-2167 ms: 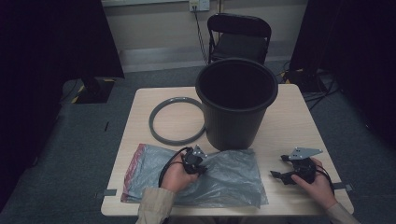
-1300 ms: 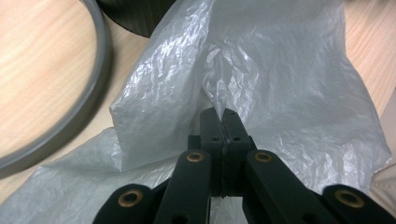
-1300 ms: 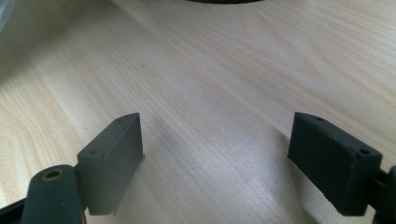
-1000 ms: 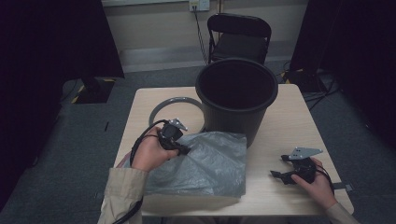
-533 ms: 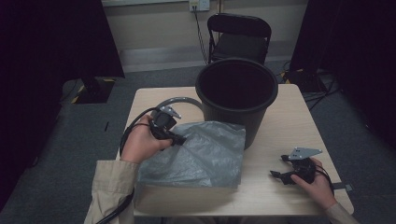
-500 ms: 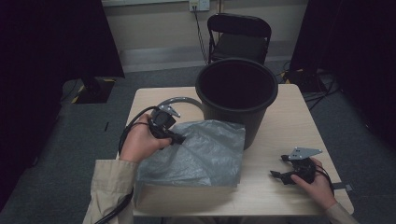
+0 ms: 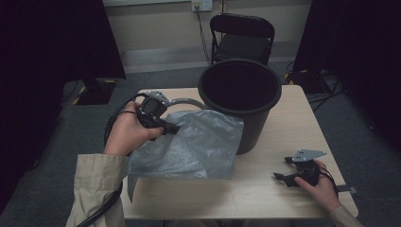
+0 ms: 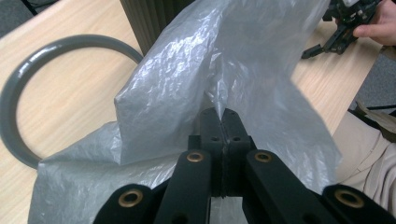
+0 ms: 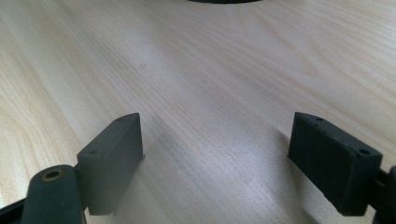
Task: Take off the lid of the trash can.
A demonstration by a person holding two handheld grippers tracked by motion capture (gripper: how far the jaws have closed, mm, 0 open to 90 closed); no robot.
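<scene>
One grey bag [image 8: 196,84], pinched in left tongs [image 8: 223,114]

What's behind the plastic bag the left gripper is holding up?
Behind the bag stands the black bin, its lower left side covered. The grey ring lies mostly hidden too; an arc shows by the left gripper. The table beneath is covered.

Grey ring [image 7: 187,101] partly behind plastic bag [image 7: 189,146]

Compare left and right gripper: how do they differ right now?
Left gripper has its jaws shut on the grey plastic bag, held above the table. Right gripper has its jaws wide open with nothing between them, low over the bare wood. Both are black, hand-held, two-jaw tools.
</scene>
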